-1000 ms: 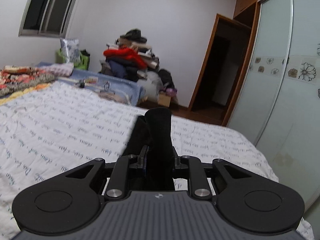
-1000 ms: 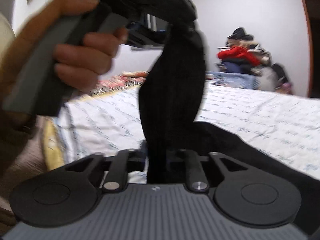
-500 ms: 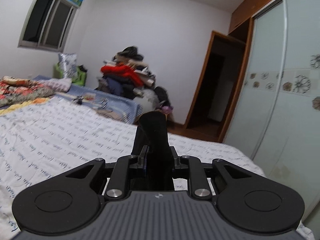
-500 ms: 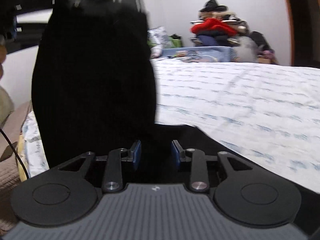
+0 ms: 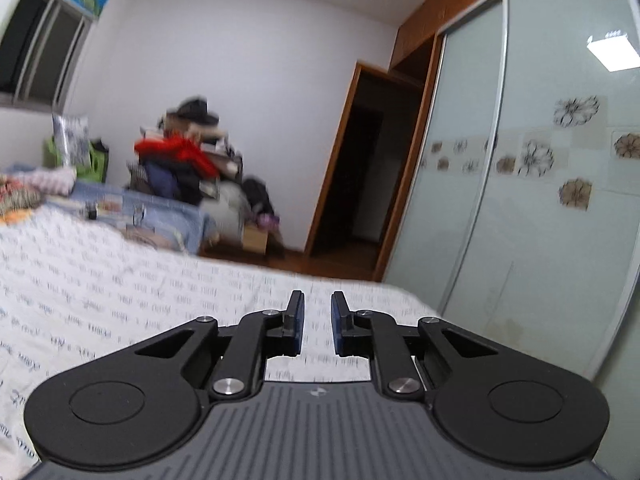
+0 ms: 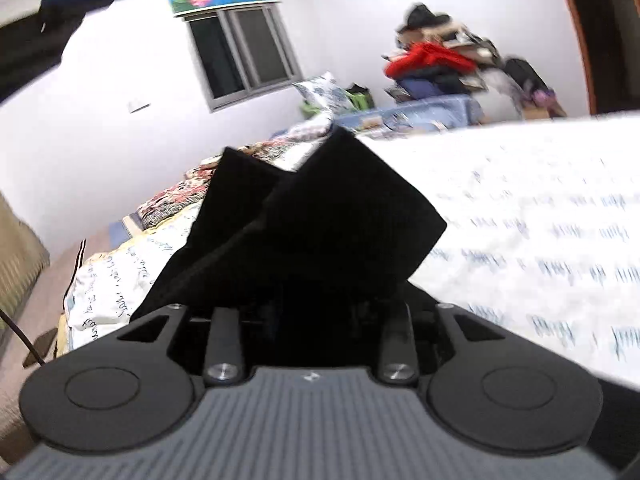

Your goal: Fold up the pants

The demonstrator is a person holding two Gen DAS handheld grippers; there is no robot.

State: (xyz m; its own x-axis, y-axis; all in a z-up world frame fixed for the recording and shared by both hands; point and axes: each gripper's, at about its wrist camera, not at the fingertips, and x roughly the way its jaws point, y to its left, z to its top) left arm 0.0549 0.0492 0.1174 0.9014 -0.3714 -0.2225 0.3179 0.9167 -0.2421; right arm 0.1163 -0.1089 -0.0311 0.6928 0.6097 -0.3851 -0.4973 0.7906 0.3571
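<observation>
Left gripper [image 5: 317, 320]: jaws drawn in almost together, only a narrow slit between them, nothing in it. It hovers over the bed [image 5: 120, 300], a white quilt with printed text. No pants visible in the left wrist view.

Right gripper [image 6: 316, 316]: jaws have just been opening. Black pants [image 6: 320, 216] sit bunched between them, and the cloth covers the pads, so it cannot be told whether they press on it. The pants rise from the gripper in two floppy flaps. The left flap reaches toward the bed's near edge and the right one lies over the quilt. The picture is blurred.

Handling, as a judgement:
- The fabric is soft and limp with no stiffness. It drapes and creases wherever it is unsupported.
- It looks light, with low risk of breakage. It is likely to sag or slide out of a loose grip.
- The black cloth hides seams and edges, so the waistband and hems are hard to pick out.
- It is best held at a hem or waistband corner, pinching through all layers, one gripper at each end so the cloth stays taut.
- A grab at mid-panel would only bunch it.
</observation>
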